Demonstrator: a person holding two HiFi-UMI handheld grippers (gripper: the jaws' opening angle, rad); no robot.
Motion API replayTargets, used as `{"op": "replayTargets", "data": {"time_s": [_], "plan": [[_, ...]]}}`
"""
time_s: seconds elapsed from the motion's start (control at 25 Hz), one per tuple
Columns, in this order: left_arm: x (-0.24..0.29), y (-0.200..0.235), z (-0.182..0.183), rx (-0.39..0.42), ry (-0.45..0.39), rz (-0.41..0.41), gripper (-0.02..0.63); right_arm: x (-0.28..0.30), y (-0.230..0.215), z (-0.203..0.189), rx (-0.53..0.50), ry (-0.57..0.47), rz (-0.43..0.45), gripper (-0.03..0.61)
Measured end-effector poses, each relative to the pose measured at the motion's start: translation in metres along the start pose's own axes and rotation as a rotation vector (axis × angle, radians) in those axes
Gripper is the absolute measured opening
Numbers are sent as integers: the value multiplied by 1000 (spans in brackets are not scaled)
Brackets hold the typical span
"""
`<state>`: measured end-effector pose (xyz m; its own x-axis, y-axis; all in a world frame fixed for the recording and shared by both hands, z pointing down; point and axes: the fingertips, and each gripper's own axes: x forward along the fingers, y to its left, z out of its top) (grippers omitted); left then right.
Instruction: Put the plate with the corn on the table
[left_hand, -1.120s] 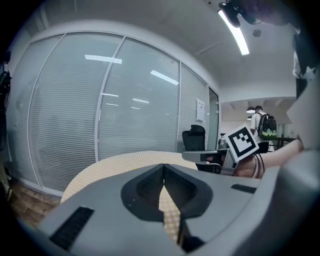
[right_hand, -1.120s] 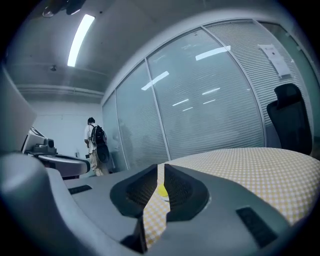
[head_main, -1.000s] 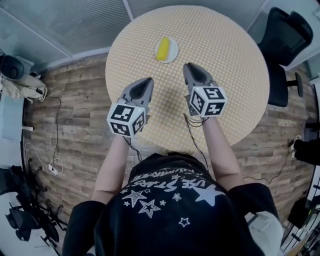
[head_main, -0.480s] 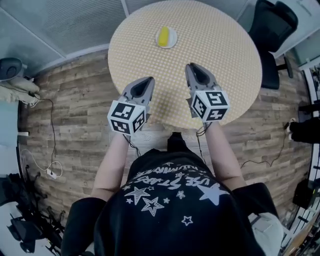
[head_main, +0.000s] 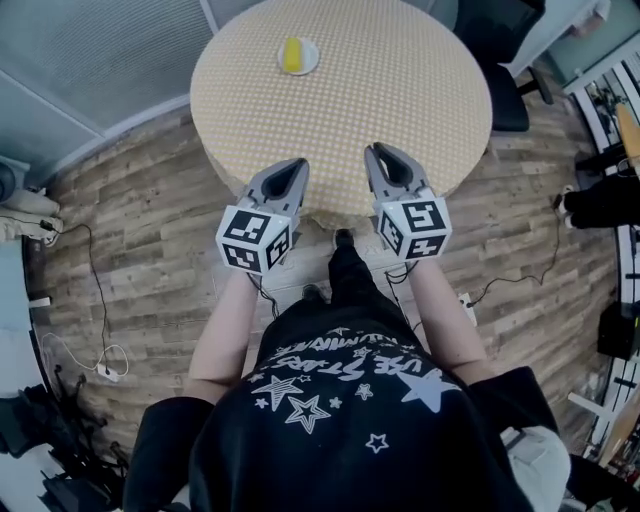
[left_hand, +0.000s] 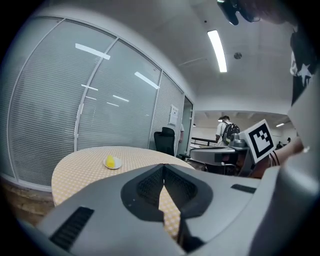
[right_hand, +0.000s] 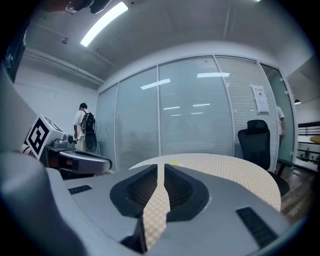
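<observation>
Finding: the plate with the corn sits on the table, at its far side, well apart from both tools.

The left gripper and right gripper hang side by side over the near table edge. Each gripper's own view shows its jaws pressed together with nothing between them; only the checked table top shows through the slit.

Assessment: the placing step appears complete, with the plate set down and released. No further move seems called for. Any re-grip would need a long reach across the table and the jaws spread first.

Views compared: the head view gives the layout and the gap to the plate. The left gripper view shows the plate side-on, level, and a person beyond. In the right gripper view the corn is only a yellow speck, while a chair stands clear.
</observation>
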<state>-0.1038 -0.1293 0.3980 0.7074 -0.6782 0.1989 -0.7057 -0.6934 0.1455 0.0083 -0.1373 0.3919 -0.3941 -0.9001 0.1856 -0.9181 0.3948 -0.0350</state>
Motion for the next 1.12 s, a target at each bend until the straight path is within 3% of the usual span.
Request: {"op": "replayTargets", "data": {"time_s": [0.4, 0.72, 1.12], "plan": [[-30, -30, -32, -31, 39, -14, 5, -51, 5, -15, 39, -20, -42, 47], [-46, -49, -21, -14, 15, 65, 5, -74, 7, -5, 67, -67, 40, 46], [-47, -130, -15, 6, -14, 86, 5, -140, -13, -6, 8, -59, 84, 46]]}}
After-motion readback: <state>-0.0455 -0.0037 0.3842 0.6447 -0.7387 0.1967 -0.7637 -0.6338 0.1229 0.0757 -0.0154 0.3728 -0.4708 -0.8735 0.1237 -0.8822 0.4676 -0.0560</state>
